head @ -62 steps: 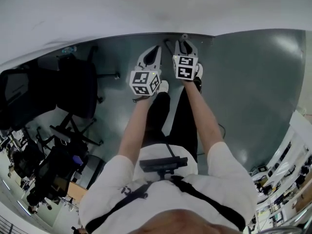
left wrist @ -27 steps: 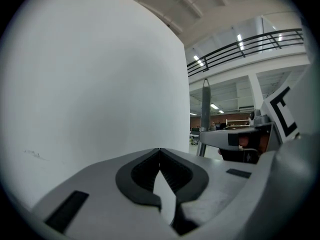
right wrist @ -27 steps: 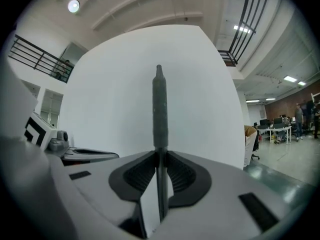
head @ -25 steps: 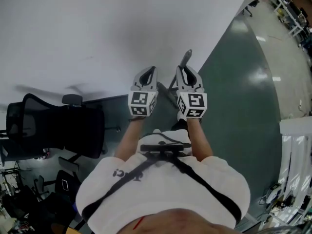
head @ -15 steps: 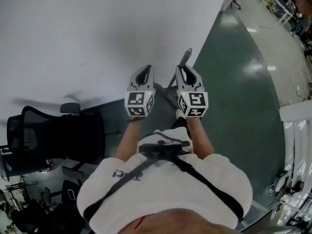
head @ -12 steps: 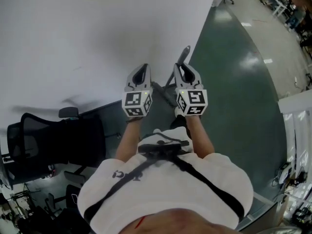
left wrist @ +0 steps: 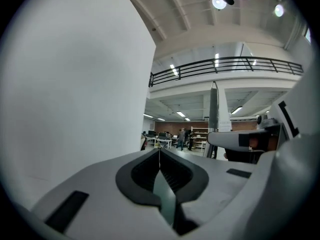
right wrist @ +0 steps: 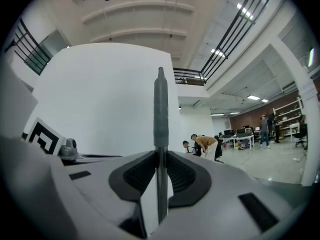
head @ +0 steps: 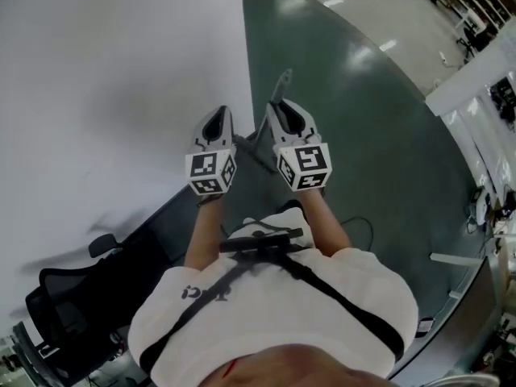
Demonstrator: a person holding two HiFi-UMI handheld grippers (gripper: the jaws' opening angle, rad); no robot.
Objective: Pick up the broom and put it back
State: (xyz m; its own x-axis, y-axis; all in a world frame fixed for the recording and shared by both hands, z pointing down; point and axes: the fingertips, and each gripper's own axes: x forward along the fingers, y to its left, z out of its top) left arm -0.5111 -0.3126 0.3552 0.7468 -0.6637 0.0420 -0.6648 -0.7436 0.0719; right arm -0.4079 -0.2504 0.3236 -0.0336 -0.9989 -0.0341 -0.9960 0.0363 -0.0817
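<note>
The broom's grey handle stands upright between the pads of my right gripper, which is shut on it. In the head view its top sticks up past the right gripper, and its lower part slants down between the two grippers; the broom's head is hidden. My left gripper is held level beside it, to the left. Its jaws are shut with nothing between them. From the left gripper view, the handle shows to the right.
A white wall fills the left, close to the left gripper. Green floor runs ahead and to the right, with a cable near the person's feet. A black office chair sits behind at lower left. White furniture stands at the right.
Both grippers have swung together along the wall with the person, and the broom handle has stayed in the right one. The chair has slid towards the lower left and more open floor shows ahead.
</note>
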